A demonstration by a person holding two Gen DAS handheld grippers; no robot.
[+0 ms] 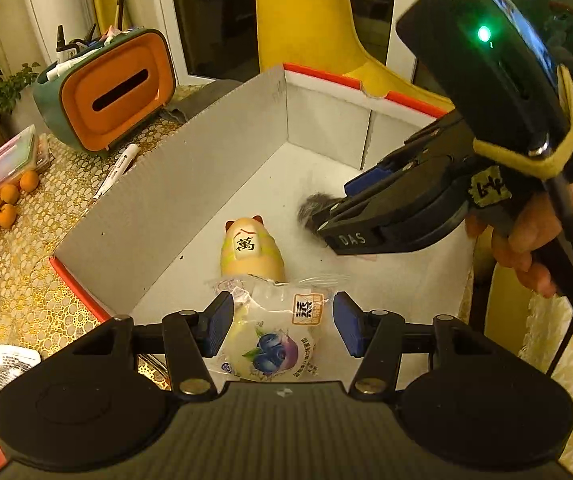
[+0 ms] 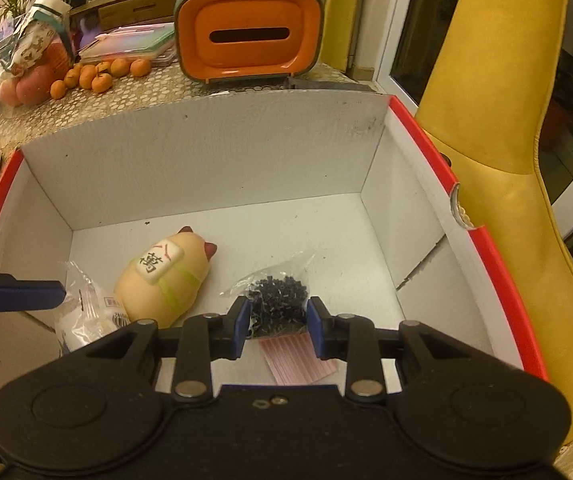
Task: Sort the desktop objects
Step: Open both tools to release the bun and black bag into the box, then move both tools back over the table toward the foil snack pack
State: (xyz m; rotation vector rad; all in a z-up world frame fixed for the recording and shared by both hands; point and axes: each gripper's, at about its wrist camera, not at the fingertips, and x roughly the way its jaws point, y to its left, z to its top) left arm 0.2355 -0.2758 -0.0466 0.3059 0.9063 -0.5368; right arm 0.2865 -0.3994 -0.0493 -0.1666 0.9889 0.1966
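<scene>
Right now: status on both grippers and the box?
Left gripper open around snack packet. Right gripper open around bag of black bits. Both over box, nothing blocking.

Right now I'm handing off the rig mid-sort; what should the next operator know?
Left gripper: open around the blueberry snack packet, over the box.
Right gripper: pads astride the bag of small black parts, low in the box; grip unclear.
Done: cat figurine lies in the box.
Left: a marker and other items lie on the table outside.

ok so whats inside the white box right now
A cat figurine, a blueberry snack packet and a bag of small black parts. The grippers cover part of the floor.
</scene>
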